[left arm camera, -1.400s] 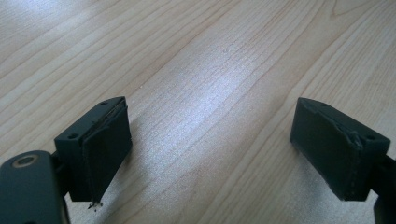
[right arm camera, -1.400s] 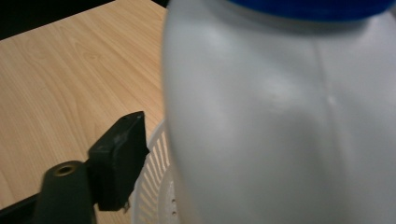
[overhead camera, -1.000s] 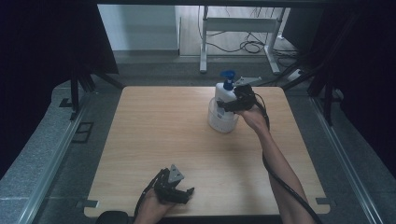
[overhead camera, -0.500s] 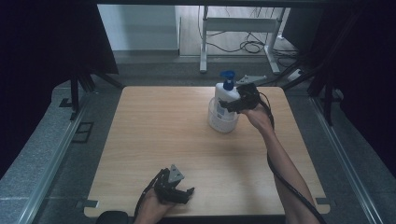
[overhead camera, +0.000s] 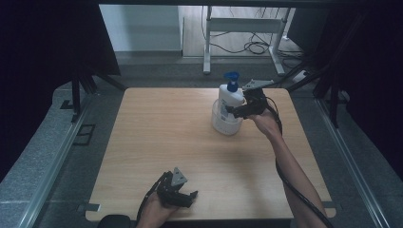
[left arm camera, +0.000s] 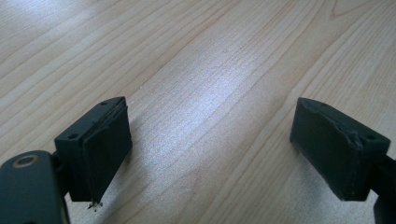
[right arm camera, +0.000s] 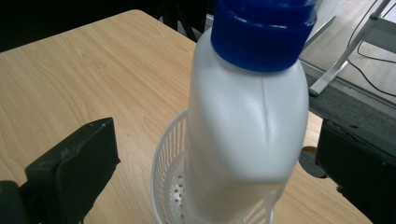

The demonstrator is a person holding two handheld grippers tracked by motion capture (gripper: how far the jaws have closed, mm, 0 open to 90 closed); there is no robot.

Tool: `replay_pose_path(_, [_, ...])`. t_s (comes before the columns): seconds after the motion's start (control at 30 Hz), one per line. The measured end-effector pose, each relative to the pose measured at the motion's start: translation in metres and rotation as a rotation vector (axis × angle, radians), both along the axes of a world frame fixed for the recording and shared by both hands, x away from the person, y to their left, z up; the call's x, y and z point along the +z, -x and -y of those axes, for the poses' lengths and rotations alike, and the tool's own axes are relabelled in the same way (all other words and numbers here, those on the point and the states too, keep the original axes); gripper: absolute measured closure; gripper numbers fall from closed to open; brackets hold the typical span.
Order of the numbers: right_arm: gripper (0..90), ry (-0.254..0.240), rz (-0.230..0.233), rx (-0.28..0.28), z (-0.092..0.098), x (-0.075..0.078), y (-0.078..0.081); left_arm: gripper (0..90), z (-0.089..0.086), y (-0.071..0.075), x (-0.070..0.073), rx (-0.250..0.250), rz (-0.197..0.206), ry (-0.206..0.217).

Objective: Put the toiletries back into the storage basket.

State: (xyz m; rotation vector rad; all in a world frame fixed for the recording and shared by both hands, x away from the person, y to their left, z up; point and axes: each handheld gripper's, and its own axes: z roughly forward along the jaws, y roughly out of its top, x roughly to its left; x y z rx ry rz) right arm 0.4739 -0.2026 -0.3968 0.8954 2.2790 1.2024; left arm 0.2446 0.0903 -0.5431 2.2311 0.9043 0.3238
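A white bottle (overhead camera: 230,100) with a blue pump cap stands upright in a small white perforated basket (overhead camera: 222,125) at the table's far right. My right gripper (overhead camera: 237,108) is at the bottle's right side. In the right gripper view the bottle (right arm camera: 247,126) rises out of the basket (right arm camera: 169,161) between the two jaws of the right gripper (right arm camera: 219,156). Those jaws have just been opening, and both pads stand apart from the bottle. My left gripper (overhead camera: 187,195) rests near the front edge, open, with bare wood between the jaws of the left gripper (left arm camera: 210,149).
The wooden table (overhead camera: 157,133) stretches between the two grippers. A cable trails along the right forearm (overhead camera: 294,171). Behind the table are a white metal stand (overhead camera: 242,28) and floor cables. Dark drapes hang on both sides.
The right gripper's jaws have spread away from the bottle, which stays standing in the basket. The left gripper has kept still.
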Motion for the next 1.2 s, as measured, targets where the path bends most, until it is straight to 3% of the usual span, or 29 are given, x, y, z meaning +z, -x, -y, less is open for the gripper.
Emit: replay_pose_path(1.2, [0.0, 0.02, -0.022, 0.022, 0.018, -0.014, 0.039, 11.9, 0.0, 0.0, 0.0, 0.0, -0.001, -0.003])
